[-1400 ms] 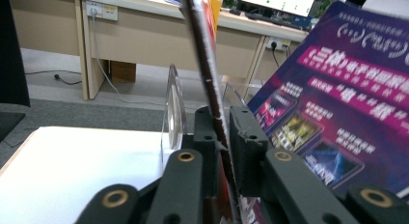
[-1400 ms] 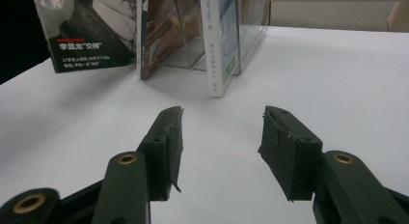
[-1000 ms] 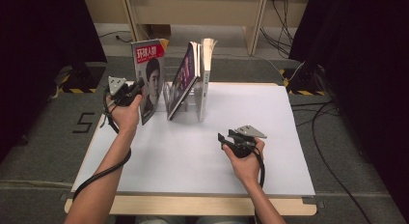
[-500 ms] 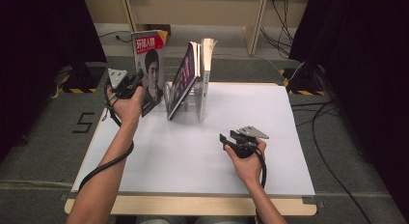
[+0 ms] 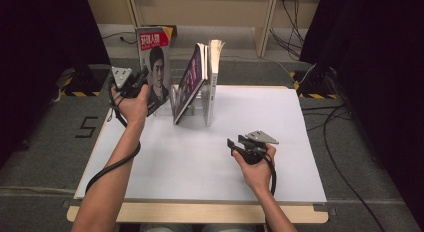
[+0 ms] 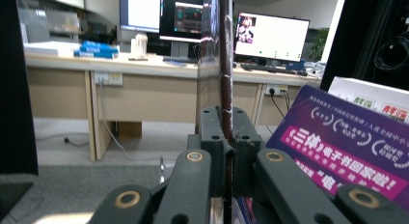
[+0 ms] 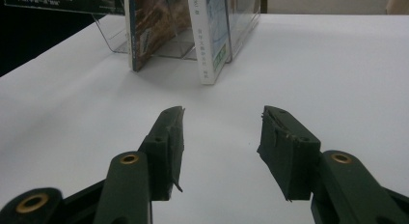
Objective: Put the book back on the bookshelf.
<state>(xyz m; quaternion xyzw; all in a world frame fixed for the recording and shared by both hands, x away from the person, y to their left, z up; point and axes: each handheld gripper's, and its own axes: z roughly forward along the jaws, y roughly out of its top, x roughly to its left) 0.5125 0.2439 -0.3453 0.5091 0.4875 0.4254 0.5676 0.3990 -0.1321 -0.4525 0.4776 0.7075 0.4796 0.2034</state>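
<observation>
A thin magazine (image 5: 154,62) with a portrait cover and a red heading stands upright at the table's far left, and my left gripper (image 5: 143,79) is shut on its near edge. In the left gripper view the jaws (image 6: 226,122) pinch the magazine (image 6: 223,50) edge-on. To its right is a clear book stand (image 5: 197,104) holding a leaning purple book (image 5: 190,84) and an upright white book (image 5: 214,67). My right gripper (image 5: 234,144) rests low over the white table (image 5: 200,182), open with nothing between its fingers (image 7: 222,132), and points at the stand (image 7: 169,45).
The purple book (image 6: 347,147) lies close to the right of the held magazine. The white book (image 7: 212,35) stands at the stand's right side. Cables trail on the floor around the table. White tabletop stretches between the stand and the right gripper.
My left hand and the magazine have shifted slightly upward in the high view, away from the near edge. The right gripper has stayed where it was.
</observation>
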